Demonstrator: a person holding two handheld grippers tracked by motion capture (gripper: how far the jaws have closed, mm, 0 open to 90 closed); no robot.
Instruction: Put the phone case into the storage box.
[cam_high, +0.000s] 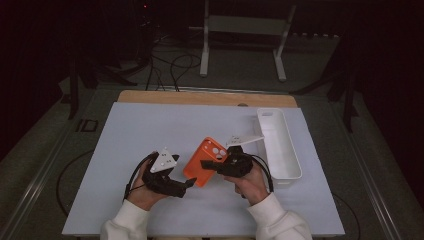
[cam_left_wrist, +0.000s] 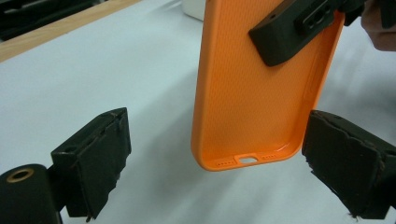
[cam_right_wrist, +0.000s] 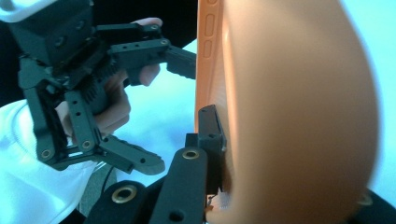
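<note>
Gripping an orange phone case (cam_high: 206, 161) above the white table (cam_high: 150, 130), the right gripper (cam_high: 212, 165) is presenting its lower end to the left gripper (cam_high: 189, 184), whose jaws are waiting spread around it, apparently for a handover.

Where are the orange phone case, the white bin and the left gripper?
orange phone case (cam_left_wrist: 243, 93), left gripper view, inner face.
white bin (cam_high: 290, 160), high view, right rim.
left gripper (cam_high: 190, 183), high view, between its jaw tips.

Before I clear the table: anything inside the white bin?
The white bin looks empty along its visible floor. Its near end, behind the right gripper holding the orange case, is partly covered.
</note>
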